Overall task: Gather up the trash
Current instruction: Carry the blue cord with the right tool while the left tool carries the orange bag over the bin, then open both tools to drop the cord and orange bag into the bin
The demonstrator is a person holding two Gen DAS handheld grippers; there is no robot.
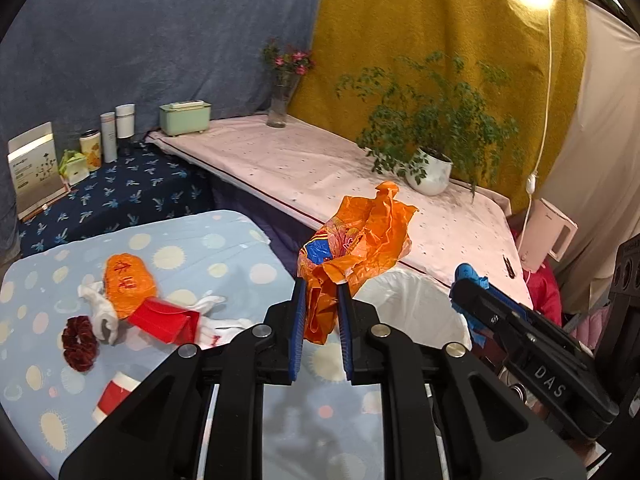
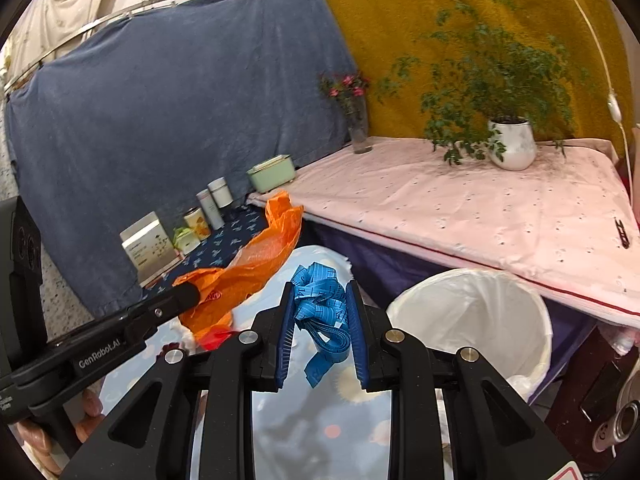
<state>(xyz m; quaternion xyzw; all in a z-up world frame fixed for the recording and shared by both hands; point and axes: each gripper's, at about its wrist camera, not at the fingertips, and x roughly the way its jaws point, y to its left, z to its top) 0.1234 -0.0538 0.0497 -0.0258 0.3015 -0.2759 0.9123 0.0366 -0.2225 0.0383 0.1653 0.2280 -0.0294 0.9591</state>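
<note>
My left gripper [image 1: 321, 286] is shut on a crumpled orange plastic bag [image 1: 356, 240] and holds it above the table's right edge, beside the white-lined trash bin [image 1: 416, 300]. The bag also shows in the right wrist view [image 2: 248, 264]. My right gripper [image 2: 319, 292] is shut on a bunched blue measuring tape [image 2: 320, 304], just left of the bin [image 2: 472, 316]; it appears in the left wrist view [image 1: 468, 280]. On the spotted blue table [image 1: 192, 240] lie an orange wrapper [image 1: 128, 284], a red box [image 1: 164, 320], white gloves [image 1: 100, 308], a dark red scrunchie [image 1: 79, 343] and a red-and-white cup [image 1: 114, 396].
A pink-covered table [image 1: 320, 168] stands behind the bin with a potted plant [image 1: 430, 168] and a flower vase [image 1: 280, 104]. A dark blue shelf [image 1: 120, 196] holds bottles, a green box [image 1: 185, 118] and a book. A white appliance [image 1: 548, 240] stands at right.
</note>
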